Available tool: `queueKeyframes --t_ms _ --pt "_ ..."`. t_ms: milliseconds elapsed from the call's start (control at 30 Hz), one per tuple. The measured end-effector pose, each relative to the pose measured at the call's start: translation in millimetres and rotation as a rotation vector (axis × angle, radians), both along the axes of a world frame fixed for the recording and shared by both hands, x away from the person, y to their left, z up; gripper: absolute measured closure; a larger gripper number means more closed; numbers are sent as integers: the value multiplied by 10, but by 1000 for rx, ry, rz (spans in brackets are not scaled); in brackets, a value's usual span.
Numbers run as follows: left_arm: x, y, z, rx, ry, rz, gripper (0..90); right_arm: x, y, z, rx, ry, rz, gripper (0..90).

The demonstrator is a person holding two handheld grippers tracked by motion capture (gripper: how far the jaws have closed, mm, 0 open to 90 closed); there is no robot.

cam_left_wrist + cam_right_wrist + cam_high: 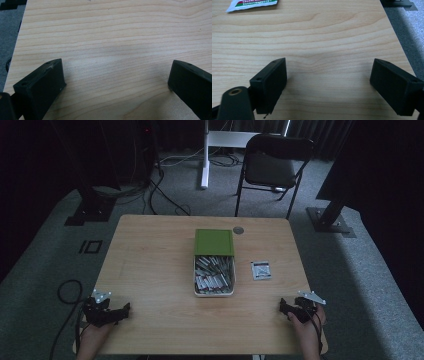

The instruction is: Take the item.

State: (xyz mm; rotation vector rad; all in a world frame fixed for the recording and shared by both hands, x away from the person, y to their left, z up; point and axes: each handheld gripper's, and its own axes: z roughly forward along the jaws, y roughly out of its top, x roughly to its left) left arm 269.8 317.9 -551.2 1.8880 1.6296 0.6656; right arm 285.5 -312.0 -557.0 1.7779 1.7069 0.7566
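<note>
Over bare table [112, 37], both grippers wide, empty.

Open box [214, 276] of small sticks on table [150, 265].

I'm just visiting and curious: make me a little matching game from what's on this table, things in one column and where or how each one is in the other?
Things:
1. green lid
2. small packet
3. left gripper
4. folding chair

Descriptions:
A. on the floor beyond the table
B. near one front corner of the table, open and holding nothing
C. lying flat beside the box, on its right in the high view
D. at the far end of the open box

Pairs: 1-D, 2-C, 3-B, 4-A
</note>
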Motion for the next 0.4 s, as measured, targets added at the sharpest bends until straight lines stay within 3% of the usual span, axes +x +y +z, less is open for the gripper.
queueKeyframes --t_ms 400 --pt "1 -1 0 -2 -1 1 14 6 0 -1 2 1 4 128"
